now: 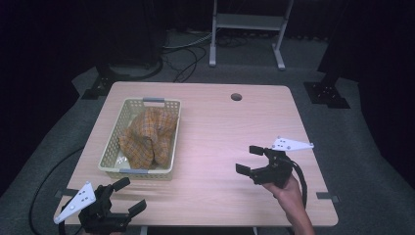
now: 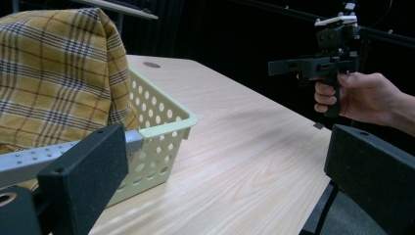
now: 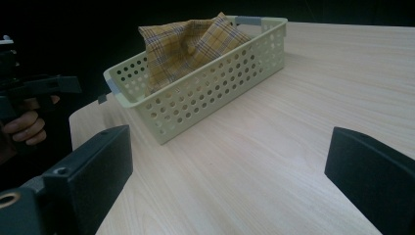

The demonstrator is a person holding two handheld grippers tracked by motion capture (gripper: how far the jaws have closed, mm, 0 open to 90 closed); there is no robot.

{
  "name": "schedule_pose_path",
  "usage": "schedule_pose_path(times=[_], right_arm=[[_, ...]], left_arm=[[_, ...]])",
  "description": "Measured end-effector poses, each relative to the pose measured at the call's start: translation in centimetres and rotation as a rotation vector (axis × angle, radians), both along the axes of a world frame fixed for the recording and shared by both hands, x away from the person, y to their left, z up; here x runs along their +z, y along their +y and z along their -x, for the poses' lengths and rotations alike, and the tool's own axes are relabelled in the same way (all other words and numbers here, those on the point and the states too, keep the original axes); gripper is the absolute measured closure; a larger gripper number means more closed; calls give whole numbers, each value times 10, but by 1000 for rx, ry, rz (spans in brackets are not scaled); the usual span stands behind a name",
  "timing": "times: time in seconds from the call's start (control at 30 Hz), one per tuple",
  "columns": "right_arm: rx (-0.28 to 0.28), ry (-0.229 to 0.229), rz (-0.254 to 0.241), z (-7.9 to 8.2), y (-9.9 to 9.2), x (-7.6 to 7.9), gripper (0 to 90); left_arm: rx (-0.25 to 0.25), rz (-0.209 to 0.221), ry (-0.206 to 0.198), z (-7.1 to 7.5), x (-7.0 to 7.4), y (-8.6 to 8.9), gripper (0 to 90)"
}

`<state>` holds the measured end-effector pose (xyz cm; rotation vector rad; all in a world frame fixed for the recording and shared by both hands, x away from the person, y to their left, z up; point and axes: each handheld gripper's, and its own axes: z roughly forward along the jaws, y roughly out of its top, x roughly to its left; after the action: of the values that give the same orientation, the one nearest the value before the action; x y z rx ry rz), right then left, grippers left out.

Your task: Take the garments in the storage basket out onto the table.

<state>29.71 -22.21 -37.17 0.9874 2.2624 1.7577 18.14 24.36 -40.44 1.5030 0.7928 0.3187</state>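
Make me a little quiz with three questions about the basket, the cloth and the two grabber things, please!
1. Where is the cloth?
A. In the basket
B. Flat on the table
C. On the floor

2. What colour is the cloth?
A. Plain blue
B. Yellow-orange with dark checks
C. White with dots

3. How do the jaws of the left gripper and the right gripper stand?
A. Both shut on the cloth
B. One open, one shut
C. Both open and holding nothing

Answers:
1. A: the high view shows the cloth heaped between the basket's walls.
2. B: its yellow check pattern is plain in the left gripper view.
3. C: each gripper view shows a wide gap with bare table between the jaws.
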Motion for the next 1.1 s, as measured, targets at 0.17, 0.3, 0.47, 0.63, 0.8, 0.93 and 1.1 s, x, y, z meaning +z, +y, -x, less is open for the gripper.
schedule_pose_path(times=[0.17,0.3,0.47,0.63,0.8,0.93,1.1], right_arm=[[13,2,2,-4,7,1,36],[16,-4,-3,-7,12,3,36],[27,0,0,-10,19,3,36],[44,0,-6,-13,27,4,36],[52,7,-6,-16,31,4,36],[59,6,-4,-18,35,7,36],[67,3,14,-21,43,9,36]], left_arm=[[2,0,0,0,0,1,27],[1,1,-2,1,0,1,27],[-1,5,-1,1,0,1,27],[-2,6,0,1,0,2,27],[-5,2,-1,0,1,2,26],[-5,4,-2,1,1,2,27],[-4,7,-2,1,1,1,26]])
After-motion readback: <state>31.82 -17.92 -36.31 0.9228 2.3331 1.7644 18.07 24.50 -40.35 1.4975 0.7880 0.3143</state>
